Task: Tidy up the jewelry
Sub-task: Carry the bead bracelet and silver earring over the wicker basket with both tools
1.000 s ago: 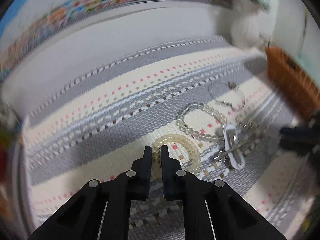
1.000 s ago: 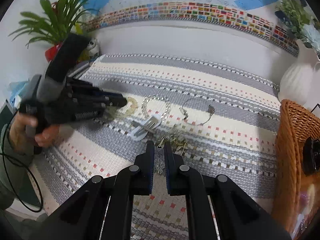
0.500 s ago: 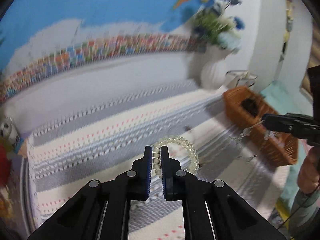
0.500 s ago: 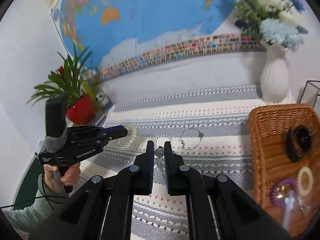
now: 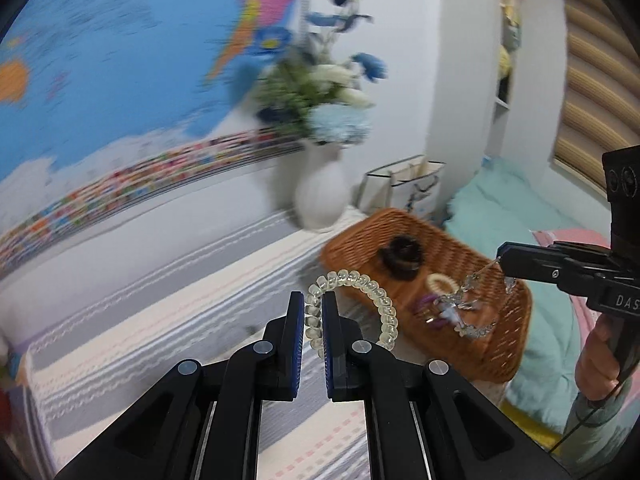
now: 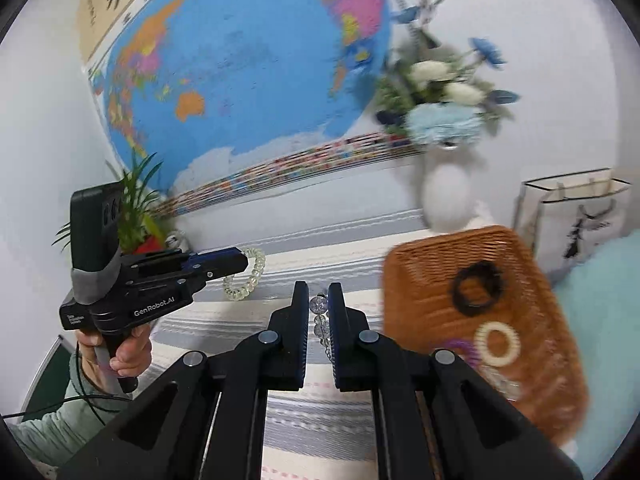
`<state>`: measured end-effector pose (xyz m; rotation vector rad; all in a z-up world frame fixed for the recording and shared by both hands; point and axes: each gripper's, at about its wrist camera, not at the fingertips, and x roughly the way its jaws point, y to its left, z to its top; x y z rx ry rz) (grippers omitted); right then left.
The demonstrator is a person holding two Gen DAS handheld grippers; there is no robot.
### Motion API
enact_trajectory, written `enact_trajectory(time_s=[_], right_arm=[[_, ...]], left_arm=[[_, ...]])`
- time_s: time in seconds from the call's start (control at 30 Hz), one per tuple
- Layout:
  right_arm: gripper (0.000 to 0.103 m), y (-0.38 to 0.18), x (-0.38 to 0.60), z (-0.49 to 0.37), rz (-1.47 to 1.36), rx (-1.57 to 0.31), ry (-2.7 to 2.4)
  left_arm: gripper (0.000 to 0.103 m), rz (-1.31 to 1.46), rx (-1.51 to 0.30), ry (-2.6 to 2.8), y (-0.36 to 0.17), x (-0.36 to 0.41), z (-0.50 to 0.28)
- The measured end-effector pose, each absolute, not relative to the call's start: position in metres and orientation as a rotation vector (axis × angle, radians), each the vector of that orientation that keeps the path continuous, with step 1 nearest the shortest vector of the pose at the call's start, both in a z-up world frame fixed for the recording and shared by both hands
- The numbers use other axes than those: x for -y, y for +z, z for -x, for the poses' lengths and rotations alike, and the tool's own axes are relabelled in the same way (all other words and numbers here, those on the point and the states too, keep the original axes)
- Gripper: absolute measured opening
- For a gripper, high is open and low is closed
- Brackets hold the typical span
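Observation:
My left gripper (image 5: pixel 313 308) is shut on a pale yellow beaded bracelet (image 5: pixel 380 300), held in the air above the striped cloth (image 5: pixel 160 320). The same bracelet (image 6: pixel 248 276) hangs from that gripper in the right wrist view. My right gripper (image 6: pixel 319 300) is shut on a clear crystal bead bracelet (image 6: pixel 319 305). In the left wrist view this bracelet (image 5: pixel 472 320) dangles over the wicker basket (image 5: pixel 452 248). The basket (image 6: pixel 432 256) holds a black hair tie (image 6: pixel 476 285), a cream ring (image 6: pixel 496 345) and a purple coil (image 6: pixel 460 350).
A white vase (image 6: pixel 446 196) with blue and white flowers stands behind the basket. A potted plant (image 6: pixel 140 216) sits at the far left. A white paper bag (image 6: pixel 572 208) and a teal blanket (image 5: pixel 508 208) lie to the right. A world map covers the wall.
Both grippers have risen off the cloth, each carrying its bracelet, and have swung right toward the basket. The remaining jewelry on the cloth has dropped out of view.

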<state>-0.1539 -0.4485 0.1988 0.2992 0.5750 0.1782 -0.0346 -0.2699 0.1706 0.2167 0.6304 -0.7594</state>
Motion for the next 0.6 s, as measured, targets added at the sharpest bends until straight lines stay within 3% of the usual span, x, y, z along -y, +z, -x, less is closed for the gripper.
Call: enact_trajectory(time_s=[0.3,0.6], right_arm=[[0.010,0.184,0.512,0.174,-0.370,-0.589,0.113],[0.010,0.160,0.552,0.173,-0.420,-0.622,0.060]], left_arm=[[0.008,-0.266,-0.707,-0.848,0.151,0.364,0.031],[0.008,-0.312,-0.767,-0.870,0.119,0.412,0.021]])
